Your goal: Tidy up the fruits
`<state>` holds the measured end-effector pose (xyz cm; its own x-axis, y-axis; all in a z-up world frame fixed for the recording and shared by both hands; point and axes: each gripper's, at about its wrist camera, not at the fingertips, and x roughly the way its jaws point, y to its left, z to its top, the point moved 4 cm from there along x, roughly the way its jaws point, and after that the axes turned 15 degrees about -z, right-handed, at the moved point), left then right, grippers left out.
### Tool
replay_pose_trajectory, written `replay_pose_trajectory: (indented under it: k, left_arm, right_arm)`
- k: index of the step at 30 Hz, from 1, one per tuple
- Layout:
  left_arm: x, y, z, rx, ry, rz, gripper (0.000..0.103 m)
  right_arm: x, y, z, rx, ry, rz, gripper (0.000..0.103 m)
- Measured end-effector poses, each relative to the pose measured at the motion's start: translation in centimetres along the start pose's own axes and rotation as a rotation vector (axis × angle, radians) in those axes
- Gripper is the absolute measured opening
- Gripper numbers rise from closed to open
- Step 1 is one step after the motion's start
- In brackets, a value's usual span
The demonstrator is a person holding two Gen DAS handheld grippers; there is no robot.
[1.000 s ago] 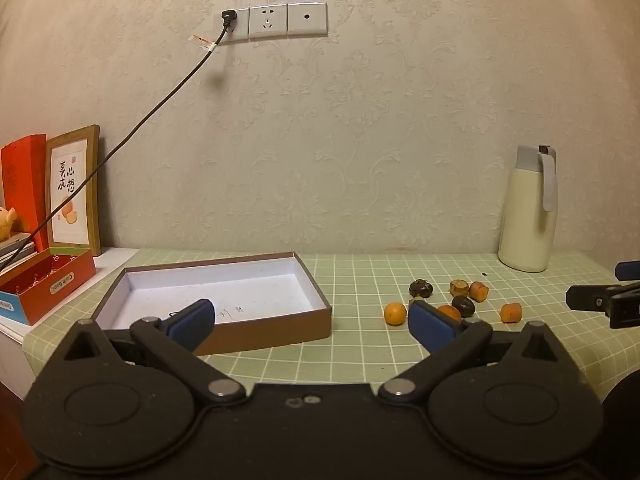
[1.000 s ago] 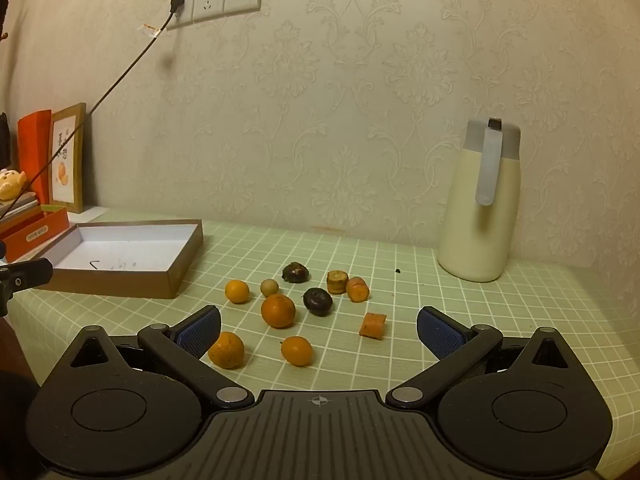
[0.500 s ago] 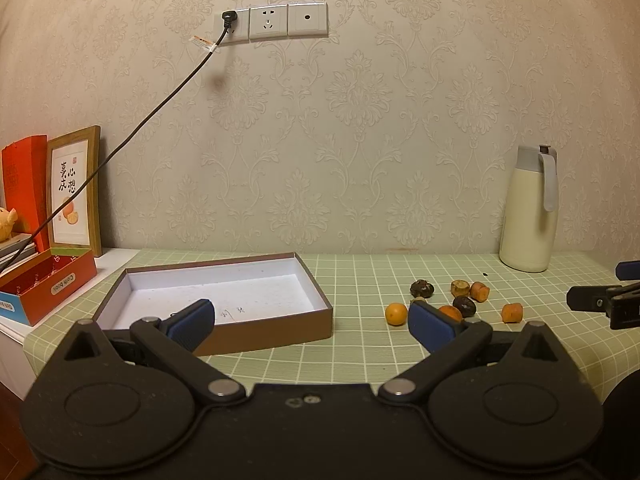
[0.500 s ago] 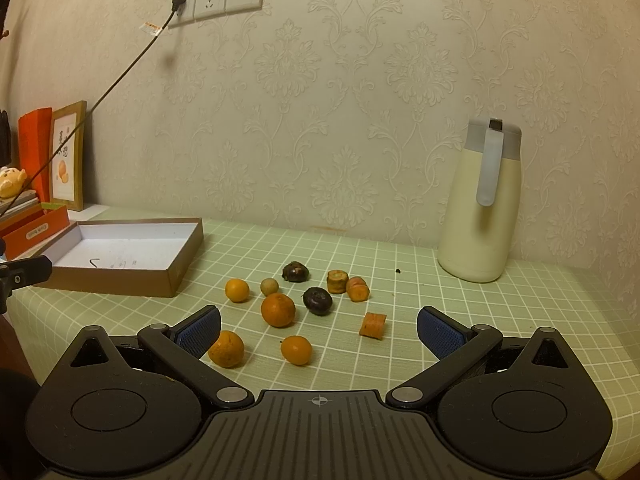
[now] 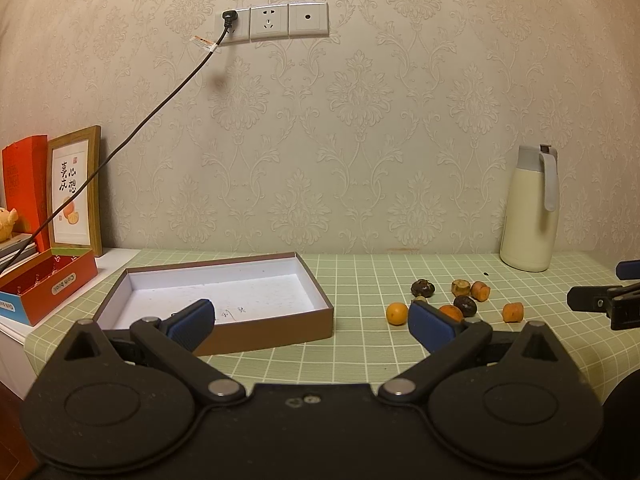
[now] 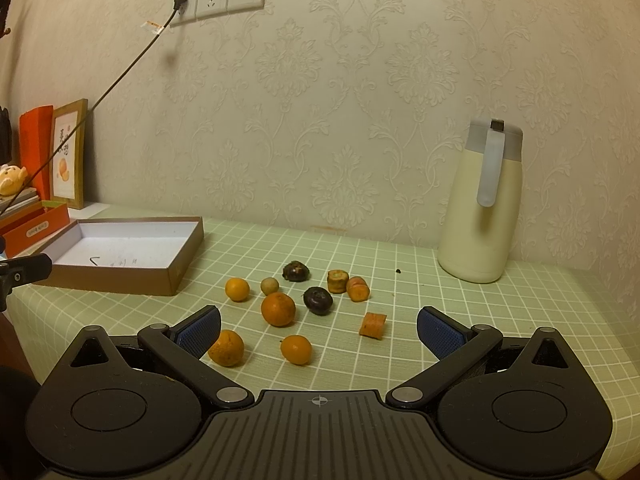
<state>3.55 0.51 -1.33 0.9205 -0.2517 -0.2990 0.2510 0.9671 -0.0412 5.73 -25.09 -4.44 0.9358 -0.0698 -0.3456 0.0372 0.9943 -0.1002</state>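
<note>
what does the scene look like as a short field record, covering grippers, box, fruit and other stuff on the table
left gripper: jaws open, holding nothing
right gripper: jaws open, holding nothing
shallow brown cardboard box with white inside: no fruit in it
round orange fruits: loose on the green checked tablecloth, outside the box
dark round fruits: loose among the orange ones
cream thermos jug with grey handle: upright by the wall

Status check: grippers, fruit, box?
Left hand-held gripper open, empty. Right hand-held gripper open, empty, facing fruit pile. Shallow box holds no fruit. Nothing blocking; thermos off to the side.
</note>
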Motion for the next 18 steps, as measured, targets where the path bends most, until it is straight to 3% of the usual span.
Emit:
replay_pose_trajectory:
  k: [18]
  left_arm:
    - [0.02, 0.05, 0.0, 0.0, 0.002, -0.001, 0.097]
  right_arm:
    - [-0.1, 0.22, 0.06, -0.005, 0.001, 0.001, 0.103]
